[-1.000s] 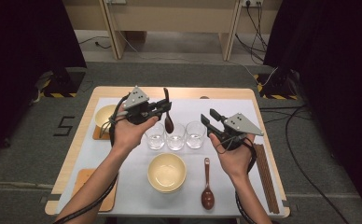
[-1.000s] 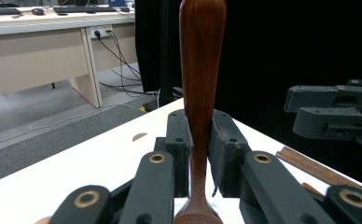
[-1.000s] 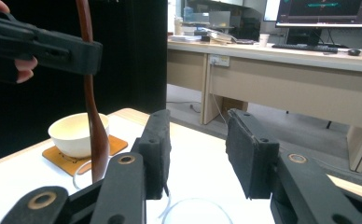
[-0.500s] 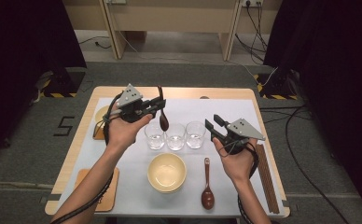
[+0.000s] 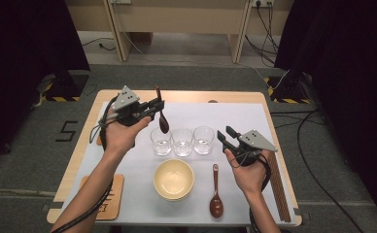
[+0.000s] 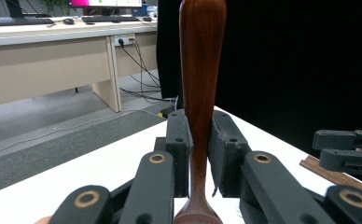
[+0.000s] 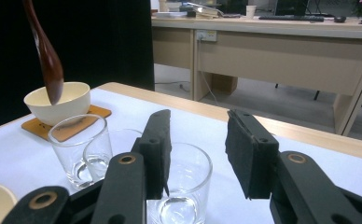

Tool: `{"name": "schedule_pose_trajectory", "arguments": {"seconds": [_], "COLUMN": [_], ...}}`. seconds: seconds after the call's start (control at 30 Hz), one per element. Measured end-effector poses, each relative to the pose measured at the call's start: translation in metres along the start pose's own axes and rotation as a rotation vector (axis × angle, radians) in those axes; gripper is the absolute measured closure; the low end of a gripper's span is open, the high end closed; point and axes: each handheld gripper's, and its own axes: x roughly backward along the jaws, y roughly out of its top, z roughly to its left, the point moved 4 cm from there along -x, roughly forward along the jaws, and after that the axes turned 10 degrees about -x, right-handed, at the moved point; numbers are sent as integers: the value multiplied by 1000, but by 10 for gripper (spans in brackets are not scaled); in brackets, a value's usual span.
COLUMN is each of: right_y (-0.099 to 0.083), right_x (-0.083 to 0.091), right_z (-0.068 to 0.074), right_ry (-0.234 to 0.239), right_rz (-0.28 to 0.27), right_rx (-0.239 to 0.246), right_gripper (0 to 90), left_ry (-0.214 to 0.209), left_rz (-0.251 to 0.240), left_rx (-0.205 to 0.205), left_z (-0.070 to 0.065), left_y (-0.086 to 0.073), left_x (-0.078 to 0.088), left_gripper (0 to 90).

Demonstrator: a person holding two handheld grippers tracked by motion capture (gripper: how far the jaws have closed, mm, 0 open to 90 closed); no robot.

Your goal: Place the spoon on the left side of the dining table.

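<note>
My left gripper (image 5: 152, 108) is shut on the handle of a dark wooden spoon (image 5: 162, 119), which hangs bowl-down above the leftmost of three clear glasses (image 5: 161, 141). In the left gripper view the spoon handle (image 6: 200, 84) stands upright, clamped by my left gripper (image 6: 200, 144). My right gripper (image 5: 227, 135) hovers open just right of the rightmost glass (image 5: 203, 140), apart from it. In the right gripper view my right gripper (image 7: 198, 144) has nothing between its pads, and the nearest glass (image 7: 181, 186) stands just beyond them.
A yellow bowl (image 5: 174, 178) sits in front of the glasses, with a second spoon (image 5: 216, 191) lying to its right. Chopsticks (image 5: 277, 184) lie along the right edge. A cream bowl (image 7: 58, 102) rests on a wooden coaster (image 7: 67, 126) at the far left. Another coaster (image 5: 104, 199) lies near-left.
My right gripper has sunk a little toward the table beside the rightmost glass. My left gripper has drifted slightly left with the spoon still clamped in it.
</note>
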Motion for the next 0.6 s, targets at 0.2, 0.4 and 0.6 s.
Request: {"name": "schedule_pose_trajectory", "arguments": {"seconds": [0.2,0.4,0.6], "right_y": [-6,-14,-17], "right_x": [3,5,6], "right_z": [-3,-8,-10], "right_ry": [-9,-20,-25], "right_rz": [-2,4,6], "right_rx": [1,-7,-12], "right_gripper": [611,612,612], "left_ry": [25,51,78], "left_rz": [-2,-6,-10], "left_rx": [5,11,18], "left_z": [8,15,24], "left_y": [-2,-4,-5], "left_x": [6,11,18], "left_gripper": [779,779,779]}}
